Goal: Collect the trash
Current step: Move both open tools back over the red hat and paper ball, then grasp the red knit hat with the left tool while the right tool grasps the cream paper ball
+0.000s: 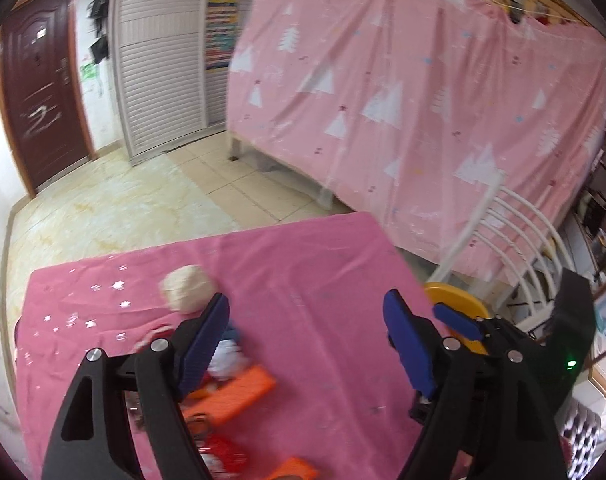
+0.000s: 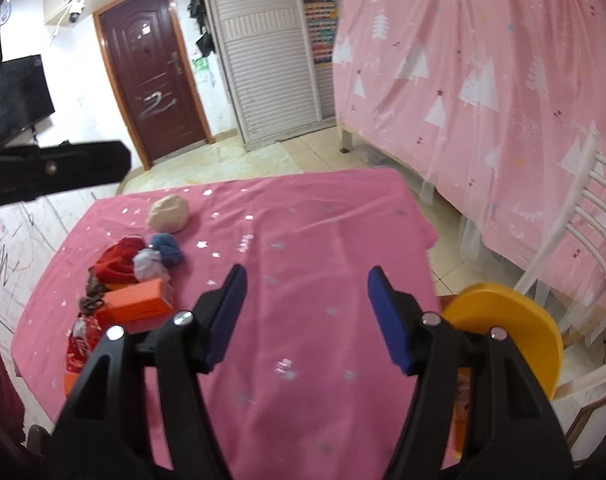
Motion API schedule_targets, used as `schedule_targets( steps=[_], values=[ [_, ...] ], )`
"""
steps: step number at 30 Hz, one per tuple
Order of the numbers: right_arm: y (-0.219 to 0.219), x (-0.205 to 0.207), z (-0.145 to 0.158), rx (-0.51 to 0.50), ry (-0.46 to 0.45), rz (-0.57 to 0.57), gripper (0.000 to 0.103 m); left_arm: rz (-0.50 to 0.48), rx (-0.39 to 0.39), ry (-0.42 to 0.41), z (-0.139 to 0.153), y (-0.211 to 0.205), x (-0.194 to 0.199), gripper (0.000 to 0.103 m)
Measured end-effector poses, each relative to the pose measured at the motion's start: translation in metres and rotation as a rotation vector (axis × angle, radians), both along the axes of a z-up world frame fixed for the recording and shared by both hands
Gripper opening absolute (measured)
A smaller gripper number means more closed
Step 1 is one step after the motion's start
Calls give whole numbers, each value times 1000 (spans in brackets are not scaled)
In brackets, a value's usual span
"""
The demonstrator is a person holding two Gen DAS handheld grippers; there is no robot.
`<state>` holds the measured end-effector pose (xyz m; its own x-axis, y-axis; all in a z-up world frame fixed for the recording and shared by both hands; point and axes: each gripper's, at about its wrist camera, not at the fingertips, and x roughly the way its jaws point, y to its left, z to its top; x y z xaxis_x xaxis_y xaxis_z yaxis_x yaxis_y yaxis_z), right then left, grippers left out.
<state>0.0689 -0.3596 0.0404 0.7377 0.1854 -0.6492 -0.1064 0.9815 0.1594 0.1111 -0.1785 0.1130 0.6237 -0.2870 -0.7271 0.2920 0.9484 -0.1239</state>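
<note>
Pink tablecloth point(image 2: 303, 240), trash pile point(image 2: 143, 276) left of released right gripper point(image 2: 307, 300), left gripper point(image 1: 307, 320) released above it.

Matt pink cloth point(image 2: 311, 216) with silvery printed stars, creased, draped over the table to its edges; near its left edge a smooth orange cardboard-looking box point(image 2: 137, 304), a glossy red foil wrapper point(image 2: 79, 350), crumpled blue point(image 2: 167, 249) and red fabric-like wads point(image 2: 117, 262), and a rough beige lump point(image 2: 169, 213). Ribbed matt blue pads point(image 2: 227, 312) on black plastic fingers with shiny metal screws point(image 2: 183, 317). Smooth glossy yellow plastic bin point(image 2: 511, 328) past the right edge, beside a white-painted chair point(image 2: 583, 216); polished floor tiles point(image 2: 239, 168) beyond.
</note>
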Motion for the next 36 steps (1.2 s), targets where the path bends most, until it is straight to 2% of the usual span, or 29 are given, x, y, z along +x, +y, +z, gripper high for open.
schedule_targets(
  steps=[9, 18, 24, 36],
  values=[
    [45, 22, 4, -33, 16, 57, 60, 80, 6, 34, -16, 64, 19, 73],
    [83, 48, 6, -57, 36, 109, 61, 122, -3, 103, -48, 110, 35, 73],
    [104, 67, 10, -63, 49, 118, 67, 78, -27, 157, -71, 119, 38, 73],
    [138, 105, 10, -93, 75, 163, 67, 5, -4, 193, -107, 123, 47, 73]
  ],
)
